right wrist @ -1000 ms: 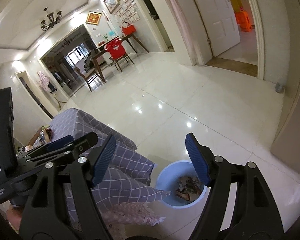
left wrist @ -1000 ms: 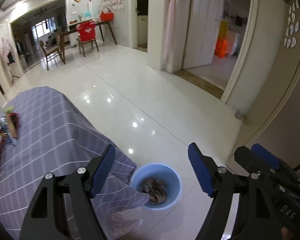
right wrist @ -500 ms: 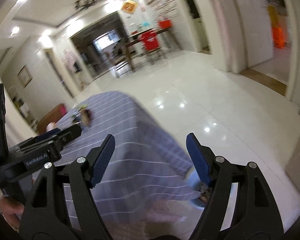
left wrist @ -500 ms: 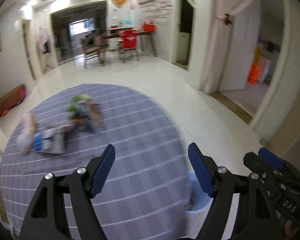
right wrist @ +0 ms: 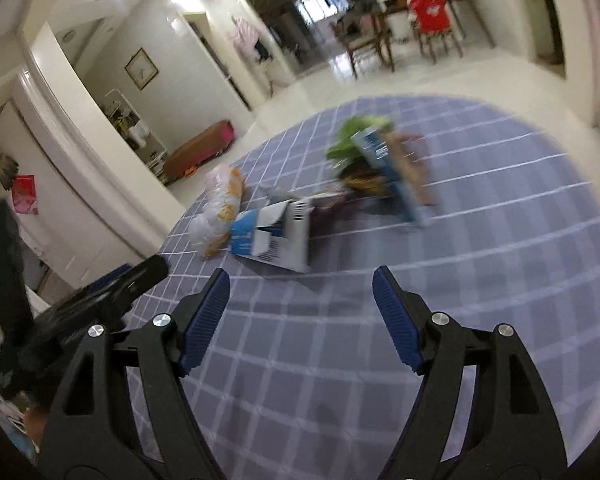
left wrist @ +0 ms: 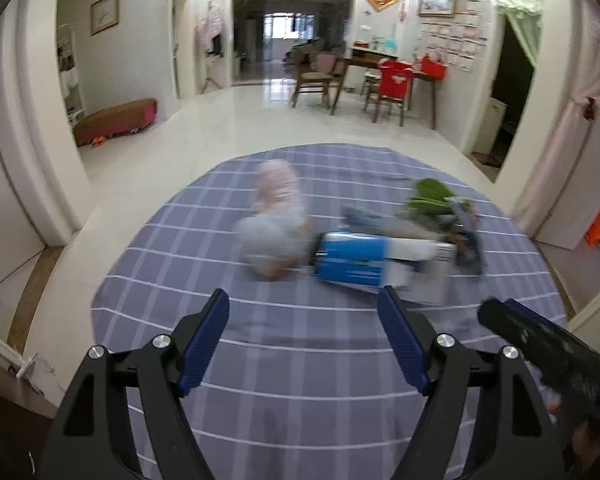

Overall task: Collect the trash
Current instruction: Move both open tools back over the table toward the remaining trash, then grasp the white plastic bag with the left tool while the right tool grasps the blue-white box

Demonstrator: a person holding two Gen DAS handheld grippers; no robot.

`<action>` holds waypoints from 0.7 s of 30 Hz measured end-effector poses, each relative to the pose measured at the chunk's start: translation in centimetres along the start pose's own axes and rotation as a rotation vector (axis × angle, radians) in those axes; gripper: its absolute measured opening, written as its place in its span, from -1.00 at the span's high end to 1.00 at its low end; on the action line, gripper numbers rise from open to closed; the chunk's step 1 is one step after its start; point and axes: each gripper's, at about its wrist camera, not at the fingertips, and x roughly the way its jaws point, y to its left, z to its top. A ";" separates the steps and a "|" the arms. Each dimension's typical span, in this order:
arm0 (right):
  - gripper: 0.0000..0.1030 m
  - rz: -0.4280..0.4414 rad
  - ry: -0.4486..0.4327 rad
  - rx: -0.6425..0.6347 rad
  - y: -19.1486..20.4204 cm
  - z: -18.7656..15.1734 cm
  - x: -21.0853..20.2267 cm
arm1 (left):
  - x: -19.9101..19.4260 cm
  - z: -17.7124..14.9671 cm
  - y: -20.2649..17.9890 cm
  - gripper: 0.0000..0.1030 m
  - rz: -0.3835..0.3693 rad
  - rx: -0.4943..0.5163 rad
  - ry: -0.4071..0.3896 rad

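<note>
Trash lies in a loose pile on a round table with a purple checked cloth point(left wrist: 300, 360). A blue and white carton point(left wrist: 356, 264) lies just beyond my left gripper point(left wrist: 304, 336), which is open and empty above the cloth. A crumpled plastic bag point(left wrist: 276, 220) lies left of the carton. Green leafy scraps point(left wrist: 428, 196) and a blue wrapper point(left wrist: 468, 236) lie to its right. In the right wrist view my right gripper point(right wrist: 300, 316) is open and empty, short of the carton point(right wrist: 268, 236), the bag point(right wrist: 220, 208) and the green scraps point(right wrist: 356, 136). The view is blurred.
The other gripper shows at the right edge of the left wrist view point(left wrist: 548, 360) and at the left of the right wrist view point(right wrist: 80, 308). Beyond the table lie a white tiled floor point(left wrist: 240, 128), a low brown bench point(left wrist: 116, 120) and a dining table with chairs point(left wrist: 380, 80).
Both grippers have swung left from the blue bin on the floor to over the table. The trash pile has come to the middle of both views. The bin is out of view.
</note>
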 end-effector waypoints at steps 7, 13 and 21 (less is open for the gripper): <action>-0.38 0.050 0.048 0.053 -0.2 2.2 5.4 | 2.7 1.1 3.5 -0.46 -0.024 -0.018 0.023; 0.64 0.097 0.053 0.038 0.7 2.8 7.0 | 6.0 2.8 3.7 -0.46 -0.103 -0.013 0.052; 0.83 0.033 -0.052 -0.095 3.9 3.3 6.5 | 9.9 4.3 2.1 -0.15 -0.055 0.029 0.098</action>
